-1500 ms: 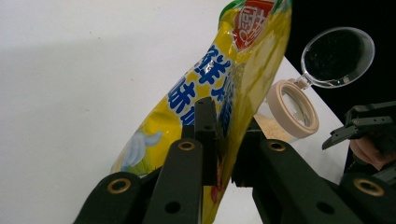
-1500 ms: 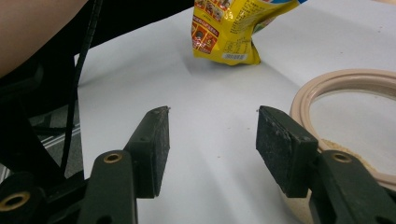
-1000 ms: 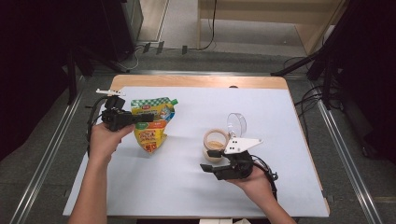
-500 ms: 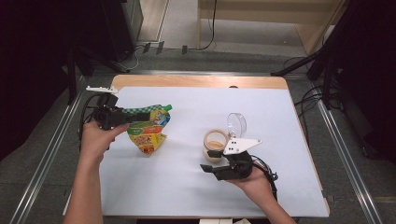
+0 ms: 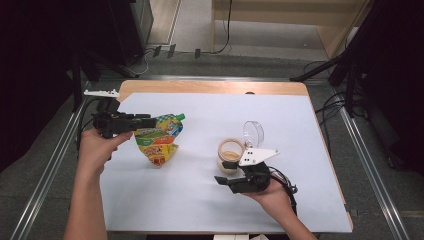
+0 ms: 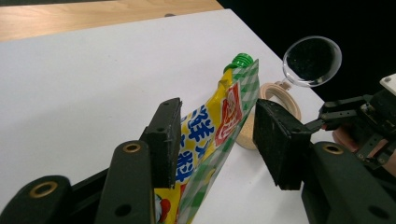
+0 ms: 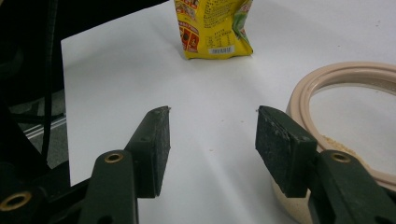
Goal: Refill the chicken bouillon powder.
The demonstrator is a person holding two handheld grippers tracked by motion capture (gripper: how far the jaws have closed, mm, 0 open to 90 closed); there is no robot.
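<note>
Yellow pouch (image 5: 159, 141) upright, green cap up

You have a wooden table (image 5: 210, 88) in front of you, almost wholly covered by a white sheet (image 5: 300, 130). On the sheet, toward your left, a yellow and green spouted pouch (image 5: 159, 140) stands on its base. To your right sits a beige jar (image 5: 230, 155), its clear round lid (image 5: 253, 133) tipped up behind it.
</note>
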